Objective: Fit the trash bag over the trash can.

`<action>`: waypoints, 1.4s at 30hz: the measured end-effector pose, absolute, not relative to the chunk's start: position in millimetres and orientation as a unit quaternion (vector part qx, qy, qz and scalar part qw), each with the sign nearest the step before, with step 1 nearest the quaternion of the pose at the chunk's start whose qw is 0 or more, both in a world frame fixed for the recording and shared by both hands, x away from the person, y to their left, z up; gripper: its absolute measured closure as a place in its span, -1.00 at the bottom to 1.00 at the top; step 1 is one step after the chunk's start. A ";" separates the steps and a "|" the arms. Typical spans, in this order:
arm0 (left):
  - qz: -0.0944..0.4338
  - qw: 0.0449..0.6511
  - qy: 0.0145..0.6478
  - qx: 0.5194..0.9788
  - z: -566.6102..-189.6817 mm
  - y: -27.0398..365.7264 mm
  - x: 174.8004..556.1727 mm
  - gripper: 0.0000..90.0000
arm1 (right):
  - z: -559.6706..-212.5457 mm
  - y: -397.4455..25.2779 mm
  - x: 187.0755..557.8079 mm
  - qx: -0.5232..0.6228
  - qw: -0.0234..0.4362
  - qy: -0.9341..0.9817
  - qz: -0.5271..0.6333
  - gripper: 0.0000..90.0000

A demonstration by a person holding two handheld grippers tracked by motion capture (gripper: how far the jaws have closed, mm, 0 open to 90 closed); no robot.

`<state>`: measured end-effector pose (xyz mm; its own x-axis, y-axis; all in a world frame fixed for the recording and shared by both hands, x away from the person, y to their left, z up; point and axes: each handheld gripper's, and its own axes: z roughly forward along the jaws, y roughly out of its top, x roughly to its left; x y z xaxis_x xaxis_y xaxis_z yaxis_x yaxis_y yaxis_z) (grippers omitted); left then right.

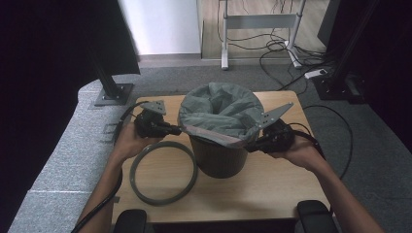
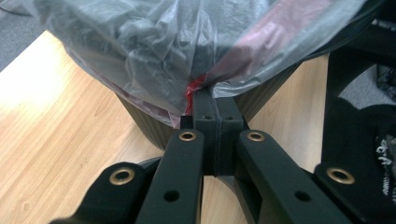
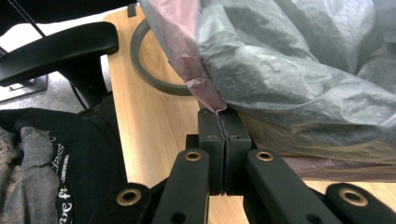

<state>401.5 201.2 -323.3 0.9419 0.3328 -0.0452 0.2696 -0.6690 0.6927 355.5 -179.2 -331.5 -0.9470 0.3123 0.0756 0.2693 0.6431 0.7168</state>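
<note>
The left gripper and right gripper each pinch tight on the grey bag hanging over the dark bin, beside a ring.

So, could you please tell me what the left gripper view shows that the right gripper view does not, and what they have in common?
The left gripper view alone shows the left gripper shut on the bag's hem, with a bright red strip bunched at the pinch. The right gripper view alone shows the right gripper shut on the hem, plus the grey ring lying flat on the table and a black armrest beside it. Both show the grey plastic bag draped over the dark bin and the wooden table.
</note>
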 end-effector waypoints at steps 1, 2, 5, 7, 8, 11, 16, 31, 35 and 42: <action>0.041 0.371 0.162 0.913 -324.7 200.1 401.5 1.00 | -333.7 -178.0 355.6 0.159 0.027 0.907 0.389 0.95; 0.038 0.369 0.160 0.915 -326.7 198.4 401.4 1.00 | -337.2 -175.7 355.3 0.162 0.026 0.908 0.386 0.95; 0.036 0.361 0.153 0.919 -332.0 193.3 400.6 1.00 | -341.9 -173.3 355.9 0.163 0.027 0.910 0.380 0.95; 0.034 0.355 0.154 0.921 -335.3 190.2 400.4 1.00 | -346.7 -172.3 357.6 0.169 0.027 0.911 0.376 0.95; 0.037 0.347 0.157 0.924 -336.8 189.0 400.6 0.99 | -349.6 -172.4 359.0 0.171 0.027 0.912 0.372 0.95; 0.035 0.325 0.169 0.930 -347.8 186.2 404.9 0.99 | -360.0 -174.5 362.6 0.186 0.044 0.920 0.341 0.95; 0.019 0.338 0.189 0.922 -360.4 184.8 413.0 0.98 | -375.3 -189.5 373.1 0.219 0.039 0.911 0.347 0.95; 0.046 0.373 0.223 0.899 -355.1 202.5 396.3 -0.10 | -362.8 -213.5 368.8 0.241 0.014 0.893 0.380 -0.01; 0.056 0.382 0.237 0.892 -357.9 212.8 389.7 -0.33 | -351.9 -228.2 367.2 0.251 0.026 0.890 0.381 -0.20; 0.077 0.395 0.262 0.877 -381.0 225.2 382.1 -0.63 | -327.5 -244.1 374.7 0.272 0.050 0.874 0.400 -0.54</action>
<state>382.1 225.2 -381.0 0.8505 0.5212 -0.0714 0.3989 -0.5504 0.7335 374.7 -244.1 -327.5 -0.8471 0.5153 0.1298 0.4352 0.5327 0.7258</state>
